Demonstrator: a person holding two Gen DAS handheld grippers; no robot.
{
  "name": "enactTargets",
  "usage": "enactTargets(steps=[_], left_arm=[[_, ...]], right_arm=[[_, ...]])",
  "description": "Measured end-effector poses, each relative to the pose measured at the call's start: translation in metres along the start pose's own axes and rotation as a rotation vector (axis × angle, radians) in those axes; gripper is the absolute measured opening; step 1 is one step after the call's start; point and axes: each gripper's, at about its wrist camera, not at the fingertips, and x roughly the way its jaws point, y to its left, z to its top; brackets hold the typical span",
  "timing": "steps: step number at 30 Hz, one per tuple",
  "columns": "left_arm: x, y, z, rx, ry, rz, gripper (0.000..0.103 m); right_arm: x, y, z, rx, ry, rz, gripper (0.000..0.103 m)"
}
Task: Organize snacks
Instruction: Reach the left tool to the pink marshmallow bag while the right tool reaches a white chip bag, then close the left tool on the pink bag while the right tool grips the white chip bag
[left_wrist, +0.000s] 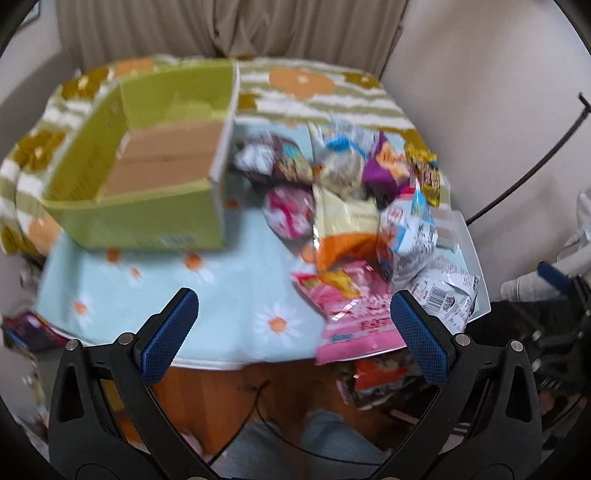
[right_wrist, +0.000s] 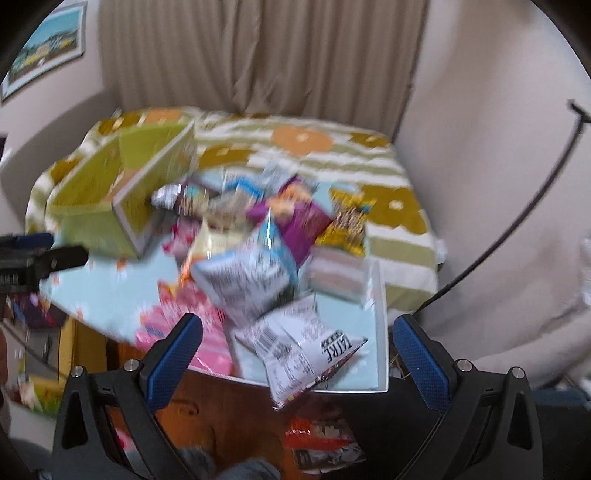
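Both tongs stand wide and hold nothing. Just ahead of the left tongs (left_wrist: 294, 321) lies bare blue daisy cloth (left_wrist: 147, 295). A pink packet (left_wrist: 354, 317) lies by their right finger, overhanging the table's near edge. Ahead of the right tongs (right_wrist: 297, 349) a white packet (right_wrist: 306, 350) hangs over the near rim of a shallow white tray (right_wrist: 380, 332), its long axis slanting up to the right. Beyond, the snack pile (left_wrist: 351, 192) fills the tray's far side. Further left of the pile a green cardboard box (left_wrist: 147, 158) sits open, nothing visible inside but its brown floor. Behind it are a striped blanket (left_wrist: 332, 99) and a curtain (left_wrist: 229, 26).
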Motion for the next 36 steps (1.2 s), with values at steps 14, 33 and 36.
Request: enactTargets(steps=[14,33,36], left_arm=[[0.113,-0.059,-0.019,-0.092,0.195,0.071,0.103],[0.160,-0.066,-0.021,-0.160,0.245,0.023,0.078],[0.161,-0.058,-0.026,-0.172,0.246,0.016,0.077]], right_arm=[[0.097,-0.012,-0.020,-0.233,0.179,0.189,0.103],[0.146,-0.011,-0.023,-0.314,0.244,0.238,0.103],[0.151,-0.012,-0.022,-0.303,0.252,0.247,0.101]])
